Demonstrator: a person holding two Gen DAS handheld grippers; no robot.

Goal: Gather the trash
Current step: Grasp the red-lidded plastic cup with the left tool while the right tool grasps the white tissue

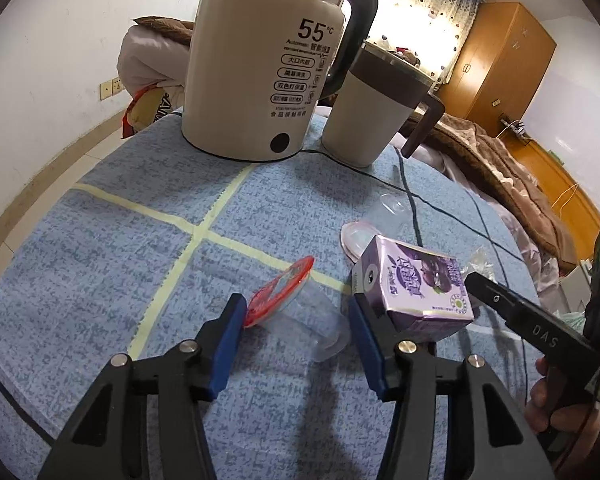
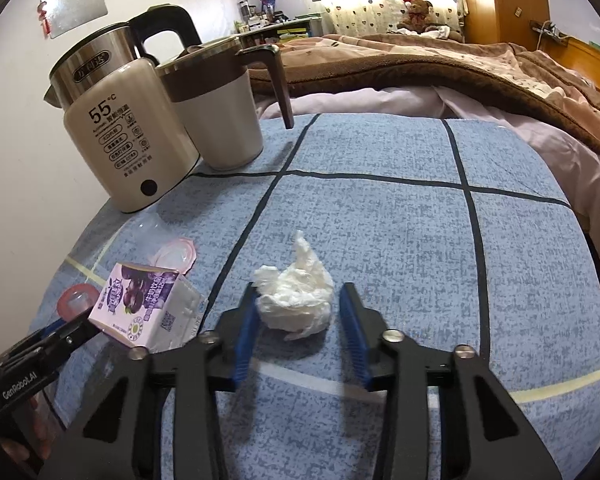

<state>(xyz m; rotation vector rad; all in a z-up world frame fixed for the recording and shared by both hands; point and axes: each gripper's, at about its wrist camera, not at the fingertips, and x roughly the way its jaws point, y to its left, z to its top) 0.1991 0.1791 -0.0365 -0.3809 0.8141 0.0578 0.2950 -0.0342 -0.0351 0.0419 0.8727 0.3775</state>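
A clear plastic cup with a red rim lies on its side on the blue cloth, between the blue pads of my left gripper. The left pad touches the red rim and the right pad stands just off the cup's base. A purple milk carton lies tilted to the right of that gripper. In the right wrist view a crumpled white tissue sits between the pads of my right gripper. Its left pad touches the tissue and a thin gap shows at the right pad. A second clear cup, pink-rimmed, lies behind the carton.
A cream electric kettle and a lidded mug with a brown handle stand at the far edge of the blue cloth-covered table. The kettle's black cord runs across the cloth. A bed with a brown blanket lies beyond.
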